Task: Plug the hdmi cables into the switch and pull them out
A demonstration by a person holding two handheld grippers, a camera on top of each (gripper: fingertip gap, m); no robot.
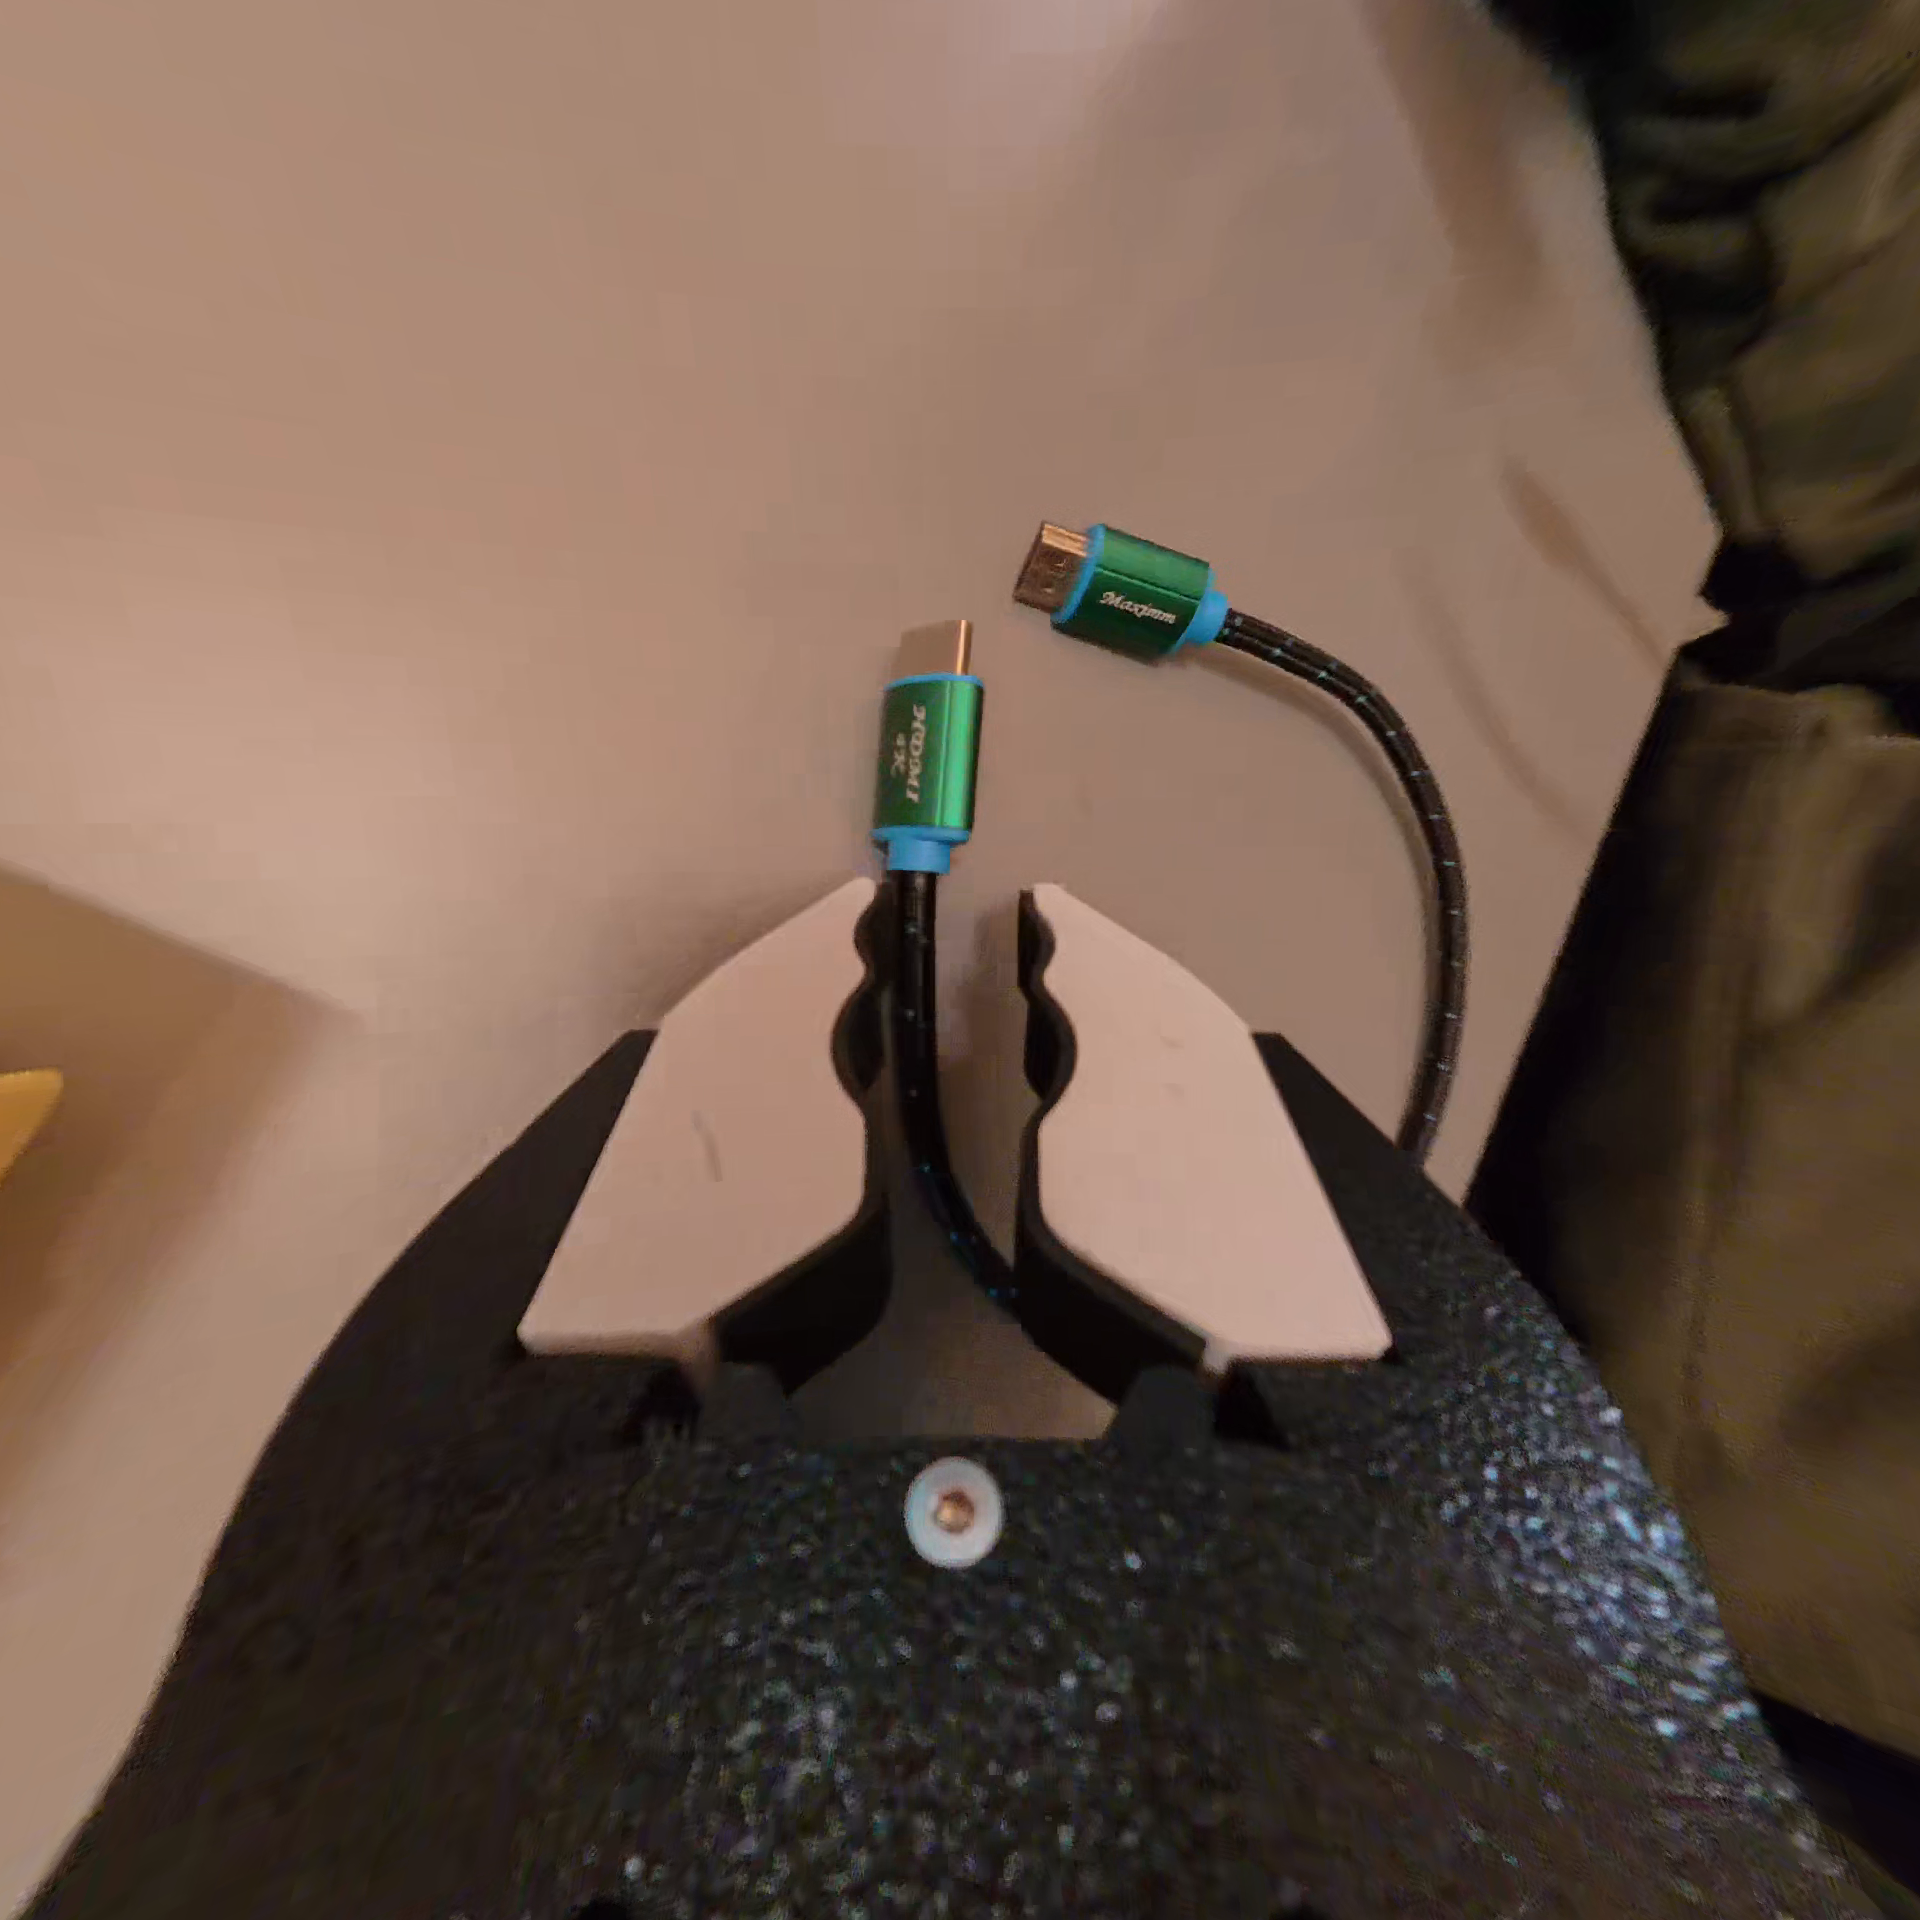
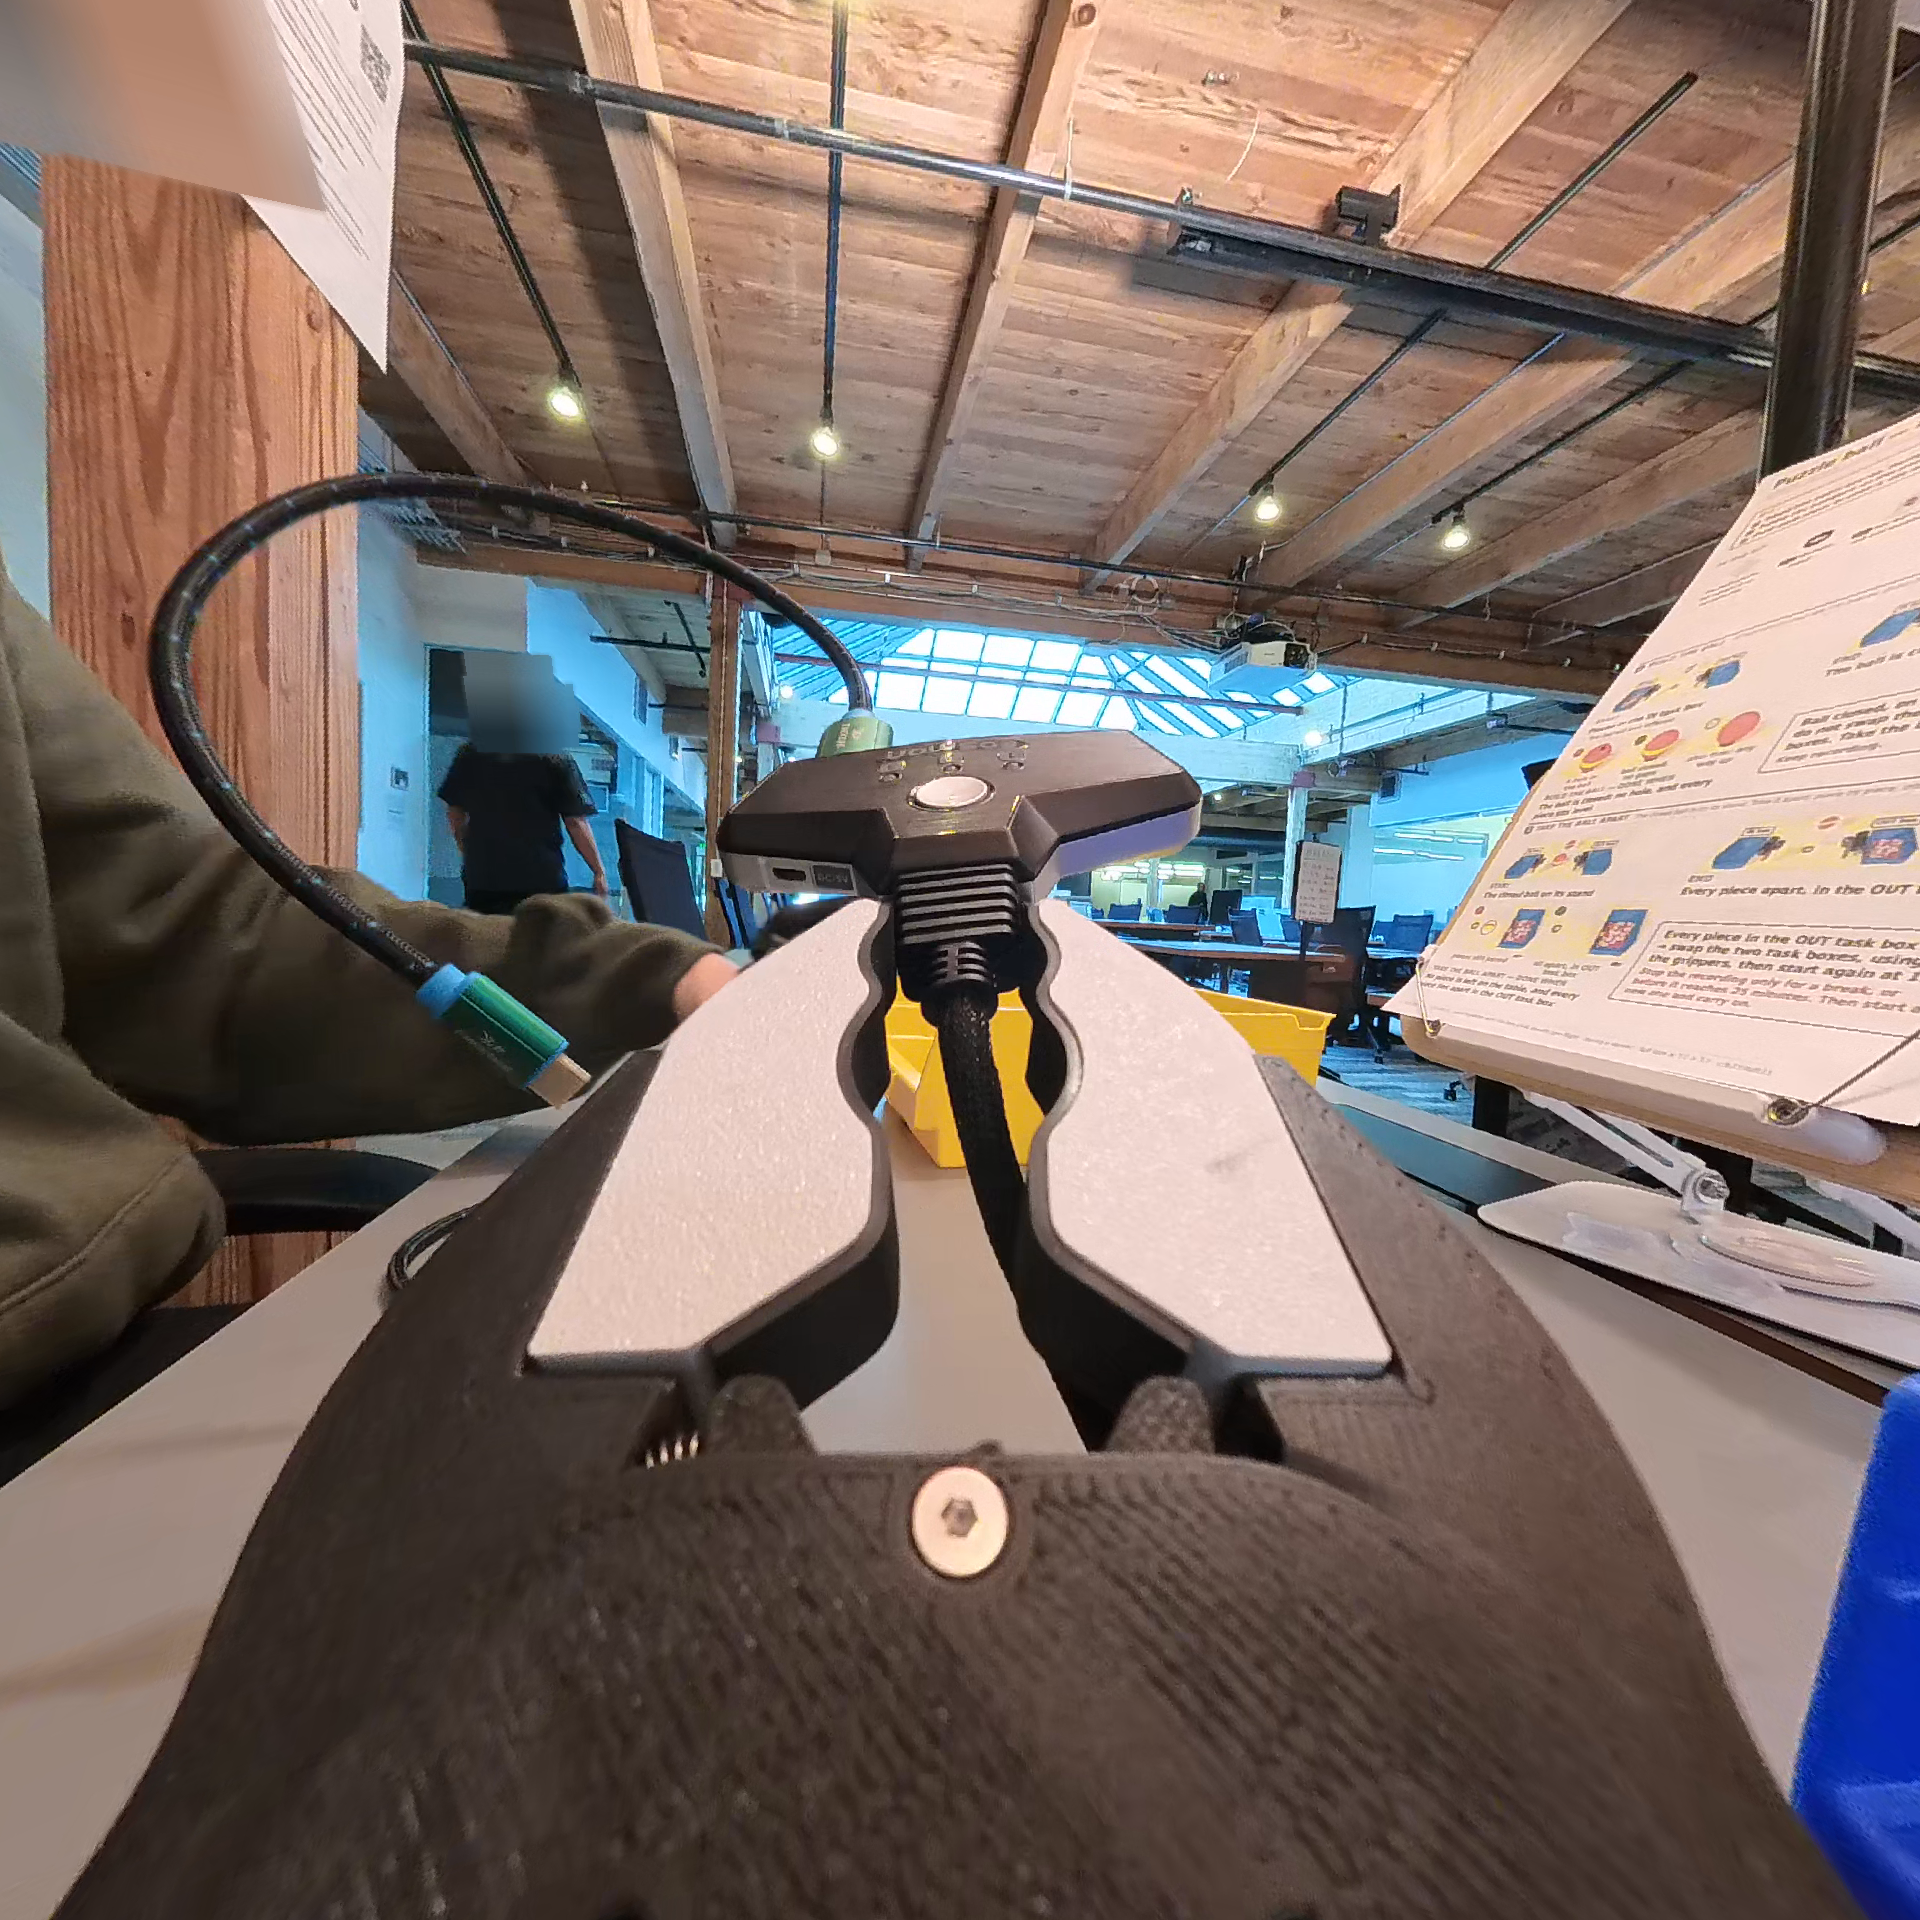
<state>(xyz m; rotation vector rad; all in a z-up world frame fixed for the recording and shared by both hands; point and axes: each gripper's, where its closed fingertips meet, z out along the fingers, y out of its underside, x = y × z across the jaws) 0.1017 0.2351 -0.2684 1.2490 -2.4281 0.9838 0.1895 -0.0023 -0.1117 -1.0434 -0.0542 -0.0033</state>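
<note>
In the left wrist view, two green HDMI plugs with blue collars lie on the pale table. One plug (image 1: 925, 758) sits just past my left gripper (image 1: 945, 899), and its black braided cable (image 1: 920, 1039) runs back between the partly open fingers, against the left one. The second plug (image 1: 1127, 603) lies to the right, unplugged. In the right wrist view, my right gripper (image 2: 961, 914) is shut on the ribbed cable neck of the black HDMI switch (image 2: 956, 810) and holds it up. A green plug (image 2: 857, 732) sits in the switch's far side. Its cable loops left to a free plug (image 2: 499, 1023).
An olive sleeve (image 2: 104, 935) fills the left of the right wrist view, and olive cloth (image 1: 1766, 935) the right of the left wrist view. A yellow bin (image 2: 1257, 1023) stands behind the switch. An instruction sheet on a stand (image 2: 1714, 831) is at right, and a blue object (image 2: 1860, 1662) at lower right.
</note>
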